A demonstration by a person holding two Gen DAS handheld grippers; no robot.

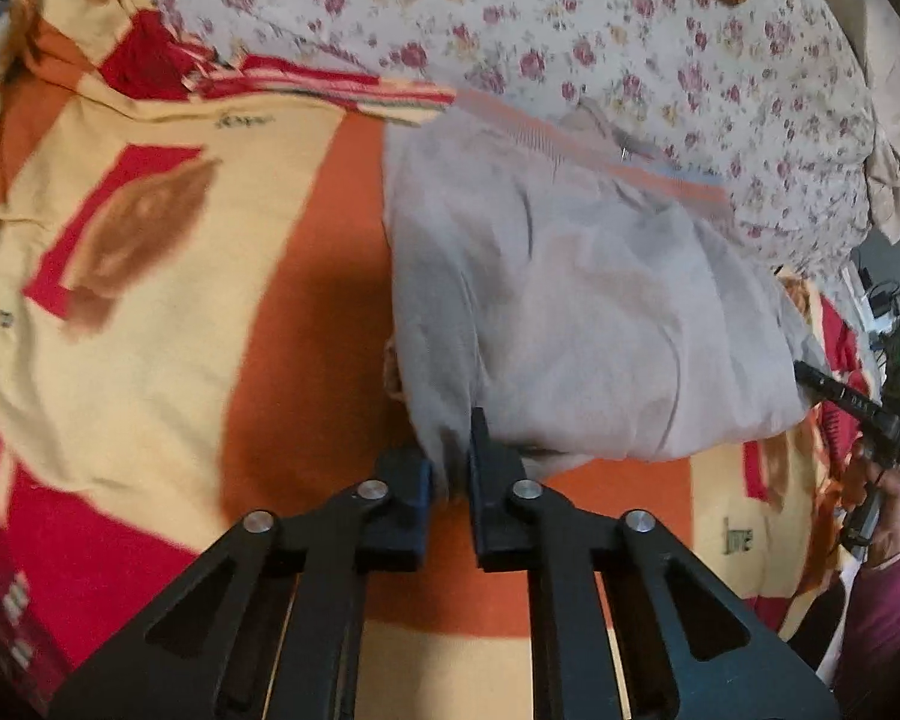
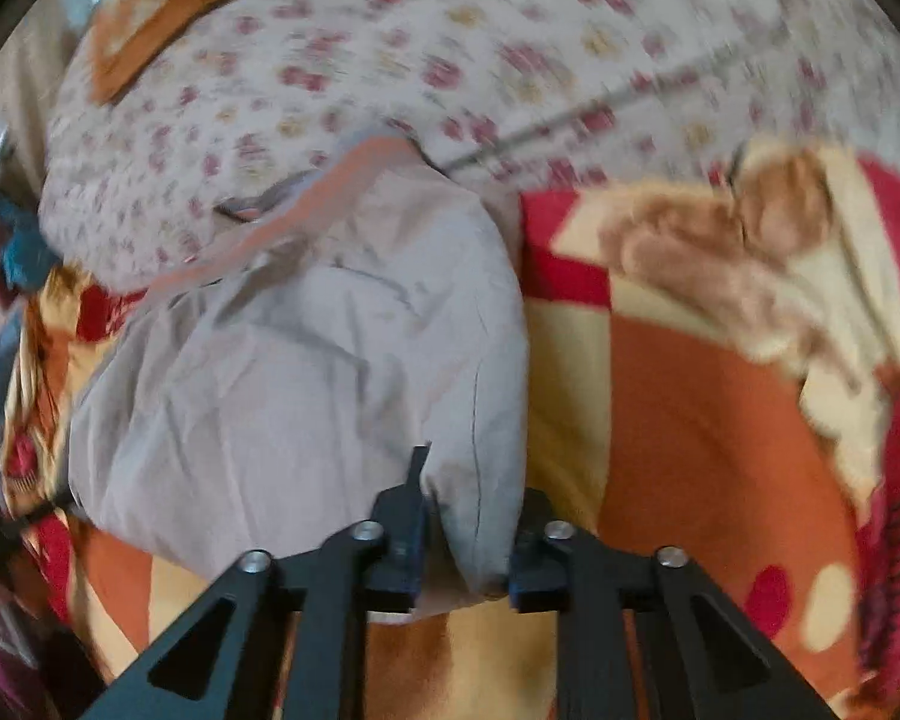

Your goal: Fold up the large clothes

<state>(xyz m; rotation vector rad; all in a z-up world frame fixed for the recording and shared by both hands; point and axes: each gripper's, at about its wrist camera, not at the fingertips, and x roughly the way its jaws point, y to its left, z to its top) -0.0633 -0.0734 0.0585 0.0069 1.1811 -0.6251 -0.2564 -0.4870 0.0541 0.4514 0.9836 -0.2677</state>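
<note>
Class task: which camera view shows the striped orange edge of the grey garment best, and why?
The left wrist view: the striped edge of the grey garment shows its fine lines there. The right wrist view shows it blurred, as one plain orange band.

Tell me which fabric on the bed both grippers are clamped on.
The plain grey garment: left gripper and right gripper each pinch a near corner. The floral quilt and orange-red patterned blanket go ungripped.

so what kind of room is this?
Probably a bedroom: the grey garment lies on a patterned orange blanket, with a floral quilt bunched behind it, like a made-up bed.
</note>
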